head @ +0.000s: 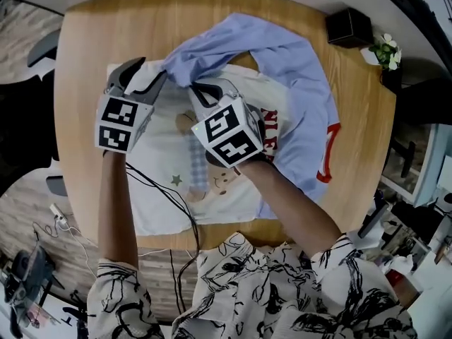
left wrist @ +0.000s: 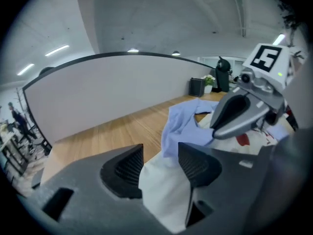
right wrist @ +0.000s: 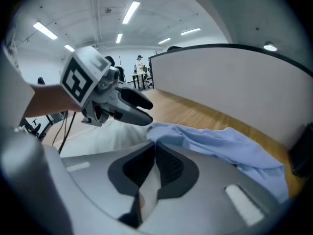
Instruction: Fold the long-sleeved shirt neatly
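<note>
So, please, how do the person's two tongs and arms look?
Both the left tongs and the right tongs are grey, with dark ribbed pads and curved tips. Each carries a white cube printed with black square markers. A thin black cable trails from the left one. The sleeves are white with a black sketch-like pattern and leave the forearms bare.

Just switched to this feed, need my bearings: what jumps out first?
A white shirt with blue cloth bunched across its top sprawls over the wooden table. At its upper edge, the right gripper is shut on a pinch of pale fabric, while the left gripper stands open with a white fold between its jaws.
</note>
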Available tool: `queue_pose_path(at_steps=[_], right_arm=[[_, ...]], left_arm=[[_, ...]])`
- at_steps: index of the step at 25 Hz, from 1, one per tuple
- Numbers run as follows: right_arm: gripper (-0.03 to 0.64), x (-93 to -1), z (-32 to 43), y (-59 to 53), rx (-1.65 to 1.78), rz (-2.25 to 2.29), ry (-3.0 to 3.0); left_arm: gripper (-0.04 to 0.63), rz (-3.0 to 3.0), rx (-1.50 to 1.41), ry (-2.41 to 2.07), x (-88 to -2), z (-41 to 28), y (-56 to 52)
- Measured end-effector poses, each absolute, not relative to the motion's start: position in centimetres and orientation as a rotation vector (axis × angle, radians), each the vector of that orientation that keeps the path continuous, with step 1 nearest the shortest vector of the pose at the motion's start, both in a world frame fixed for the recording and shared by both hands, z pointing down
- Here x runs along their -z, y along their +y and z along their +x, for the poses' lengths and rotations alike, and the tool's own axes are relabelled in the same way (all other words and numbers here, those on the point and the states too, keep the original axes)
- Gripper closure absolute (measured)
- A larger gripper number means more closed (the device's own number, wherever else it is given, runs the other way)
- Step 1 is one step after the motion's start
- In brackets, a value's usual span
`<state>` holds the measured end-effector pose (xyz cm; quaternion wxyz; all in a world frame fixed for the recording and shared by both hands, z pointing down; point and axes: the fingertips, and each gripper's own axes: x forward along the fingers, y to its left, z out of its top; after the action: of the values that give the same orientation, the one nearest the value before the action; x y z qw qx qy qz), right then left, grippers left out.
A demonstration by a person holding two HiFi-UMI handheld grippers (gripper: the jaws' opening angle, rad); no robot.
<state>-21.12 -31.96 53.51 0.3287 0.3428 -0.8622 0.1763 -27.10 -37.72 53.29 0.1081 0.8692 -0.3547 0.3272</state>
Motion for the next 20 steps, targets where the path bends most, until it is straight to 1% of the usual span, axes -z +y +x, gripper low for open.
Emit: queue_pose_path(at_steps=[3,7,10,14,17,19,20], right_arm=[[0.598,-51.4,-20.4,-32.0,-0.512,0.887,-2.306],[0.598,-49.5,-19.4,-33.0,-0.568,0.909,-2.36],[0.598,-48.7,-18.6,-33.6,-0.604,0.916,-2.373],[0.598,-47.3,-17.6,-34.2,-0.617,0.928,-2.397],[0.598,-46.0,-16.7,-34.2,-0.612,0.94,-2.417],[0.598,-45.0,-16.2,-33.9,-0.595,0.939,-2.433],[0.598,-44.5,-15.9,-33.6,-0.586,0.942,-2.442]], left_arm=[[0.387,2.676,-0.984,-0.883,-52.7,-26.6,-36.2],[0.386,2.743,-1.129,-0.768,-53.9,-25.2,-35.3],[0.387,2.764,-1.15,-0.758,-54.4,-23.9,-35.2],[0.456,2.754,-1.119,-0.782,-54.3,-23.0,-35.8],[0.481,2.73,-1.113,-0.775,-54.5,-22.6,-35.5],[0.571,2.705,-0.968,-0.837,-53.1,-22.4,-35.8],[0.586,2.687,-0.893,-0.857,-52.2,-22.1,-35.9]])
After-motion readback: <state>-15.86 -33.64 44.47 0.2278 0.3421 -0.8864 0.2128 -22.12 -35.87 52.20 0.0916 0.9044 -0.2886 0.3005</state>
